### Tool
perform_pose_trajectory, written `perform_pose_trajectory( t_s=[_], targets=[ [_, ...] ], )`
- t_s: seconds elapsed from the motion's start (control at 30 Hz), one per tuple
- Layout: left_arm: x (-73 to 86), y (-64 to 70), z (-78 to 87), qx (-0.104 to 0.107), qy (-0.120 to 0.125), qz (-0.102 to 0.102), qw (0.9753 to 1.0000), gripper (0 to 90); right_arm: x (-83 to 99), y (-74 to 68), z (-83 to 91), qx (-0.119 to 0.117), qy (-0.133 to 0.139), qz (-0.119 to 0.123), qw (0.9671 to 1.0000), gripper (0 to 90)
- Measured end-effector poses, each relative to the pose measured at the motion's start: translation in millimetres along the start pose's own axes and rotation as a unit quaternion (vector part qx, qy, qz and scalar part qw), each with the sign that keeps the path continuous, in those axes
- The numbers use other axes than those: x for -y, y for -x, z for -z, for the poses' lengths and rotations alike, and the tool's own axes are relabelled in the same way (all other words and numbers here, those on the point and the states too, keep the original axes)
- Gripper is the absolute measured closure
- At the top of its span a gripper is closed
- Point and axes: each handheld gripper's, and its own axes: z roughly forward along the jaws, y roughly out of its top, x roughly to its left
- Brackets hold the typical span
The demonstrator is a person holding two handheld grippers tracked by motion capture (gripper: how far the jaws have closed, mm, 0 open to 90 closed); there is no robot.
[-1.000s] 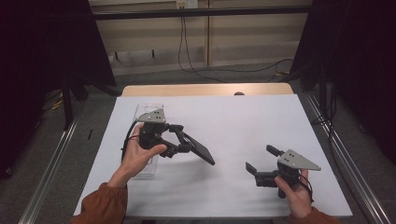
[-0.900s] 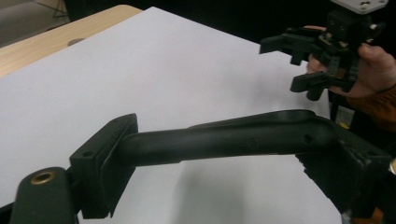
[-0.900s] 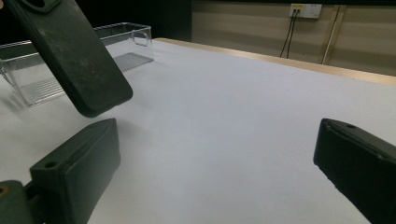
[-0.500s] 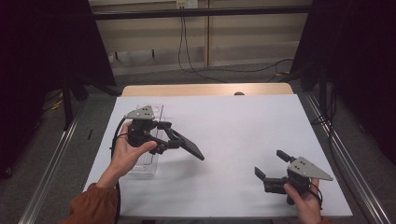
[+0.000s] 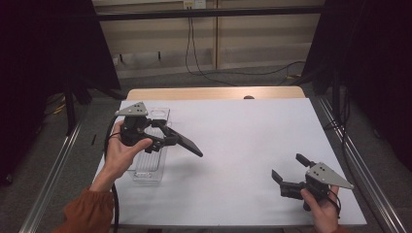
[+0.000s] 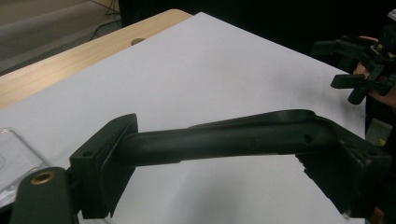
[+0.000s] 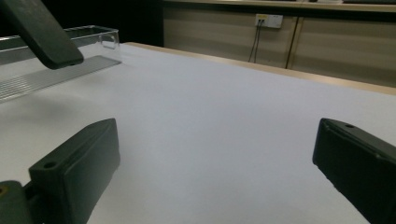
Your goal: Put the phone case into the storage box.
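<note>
My left gripper (image 5: pixel 167 137) is shut on a long, flat black tool (image 5: pixel 187 144) whose free end slants out to the right above the table. It hovers over a clear plastic tray (image 5: pixel 151 162) at the table's left side. In the left gripper view the black tool (image 6: pixel 224 140) runs across between the two jaws. My right gripper (image 5: pixel 289 166) is held low near the table's front right corner, open, with nothing between its fingers. Its own view looks across the white table (image 7: pixel 210 102) toward the clear tray (image 7: pixel 56 70) and the black tool's tip (image 7: pixel 44 32).
The white table top (image 5: pixel 243 136) has a wooden strip (image 5: pixel 214 93) along its far edge. Metal rails (image 5: pixel 53 170) run along both sides, and dark curtains close in left and right. Cables hang on the back wall.
The left gripper has carried the black tool away from me and to the left, over the clear tray. The right gripper has drawn back toward the front right corner, still open.
</note>
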Motion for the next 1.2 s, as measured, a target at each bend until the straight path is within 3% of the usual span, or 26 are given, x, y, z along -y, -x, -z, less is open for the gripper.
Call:
perform_pose_trajectory(
  t_s=[0.23,0.63,1.2],
  targets=[
    [-5.3,-6.4,13.4,-0.023,-0.001,0.004,0.9997,14.4,1.4,2.0,-0.1,0.004,-0.001,-0.003,1.0,0.2],
    [-16.3,-17.6,31.7,-0.051,0.001,0.006,0.9987,14.4,1.4,1.2,-1.0,-0.01,0.001,0.0,1.0,0.0],
    [-30.2,-33.7,60.0,-0.103,0.008,0.018,0.9945,14.4,2.5,1.2,-1.6,-0.015,-0.004,0.009,0.9998,0.0]
  ],
)
